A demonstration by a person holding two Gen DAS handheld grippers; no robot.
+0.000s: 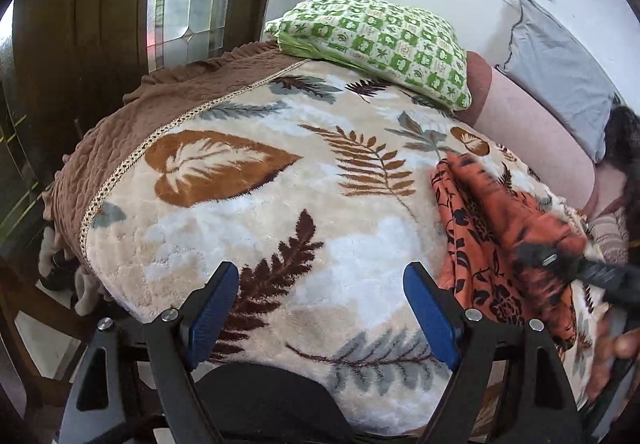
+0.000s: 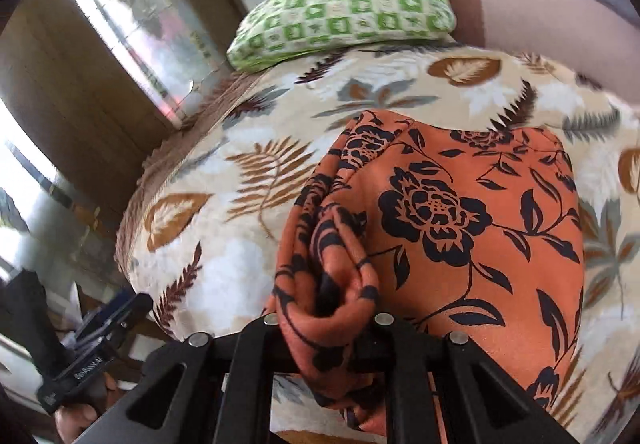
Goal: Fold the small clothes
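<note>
Over the bed, seen from the left wrist, the left gripper (image 1: 320,308) hangs with its blue-padded fingers (image 1: 212,304) spread wide and nothing between them, only the cream leaf-patterned blanket (image 1: 248,204) below. To its right an orange garment with black flowers (image 1: 492,228) is lifted off the blanket, blurred, with the dark right gripper (image 1: 576,268) at its upper edge. A green checked pillow (image 1: 384,48) lies at the far end of the bed, a grey cushion (image 1: 560,72) against the wall. From the right wrist, the right gripper (image 2: 326,328) is closed on a bunched fold of the orange garment (image 2: 460,212), which drapes down over the blanket (image 2: 224,252); the pads themselves are hidden by cloth. The left gripper (image 2: 116,320) shows at lower left.
</note>
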